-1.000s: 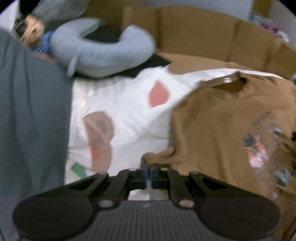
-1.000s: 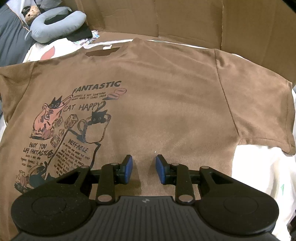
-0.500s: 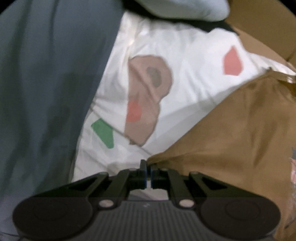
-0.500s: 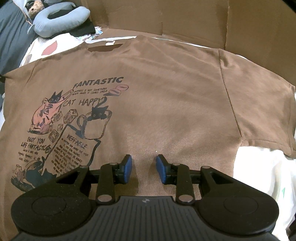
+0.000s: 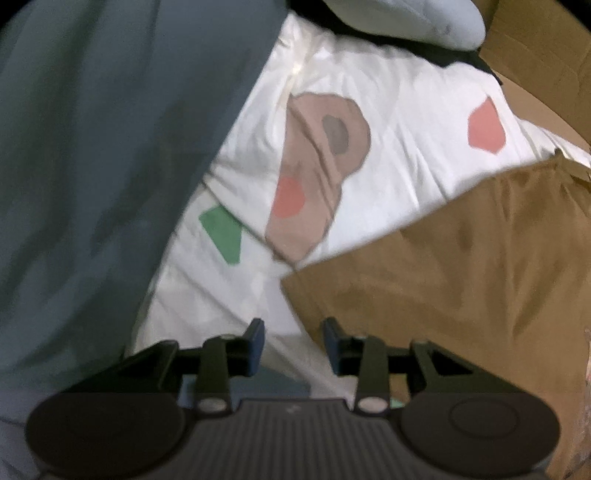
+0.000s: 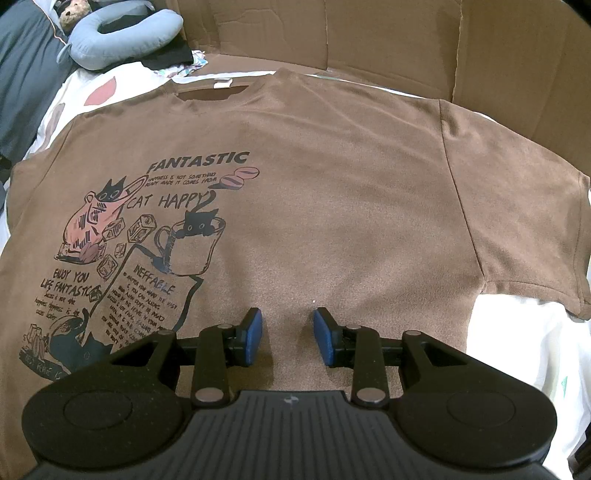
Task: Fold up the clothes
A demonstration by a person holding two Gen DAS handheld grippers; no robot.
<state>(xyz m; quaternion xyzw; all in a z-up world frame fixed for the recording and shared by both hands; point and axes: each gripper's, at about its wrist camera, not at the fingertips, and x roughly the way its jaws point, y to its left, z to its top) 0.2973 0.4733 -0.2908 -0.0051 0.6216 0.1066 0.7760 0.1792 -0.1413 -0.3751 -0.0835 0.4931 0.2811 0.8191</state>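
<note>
A brown T-shirt [image 6: 332, 192] with a cat print lies spread flat, front up, on a white bed sheet [image 6: 517, 332], collar at the far side. My right gripper [image 6: 288, 334] is open and empty, hovering over the shirt's lower middle. In the left wrist view the shirt's left sleeve [image 5: 443, 288] lies on the sheet [image 5: 406, 110]. My left gripper [image 5: 293, 341] is open and empty just at the sleeve's corner, with its right finger over the brown cloth.
A grey-blue neck pillow [image 6: 122, 37] and a small plush toy [image 6: 72, 14] lie at the far left. A dark grey blanket [image 5: 92, 166] covers the left side. Cardboard walls [image 6: 406, 37] stand behind and to the right of the shirt.
My left gripper was shut on the sleeve's edge and has opened, letting the sleeve drop flat on the sheet. My right gripper stayed open and drifted slightly over the shirt.
</note>
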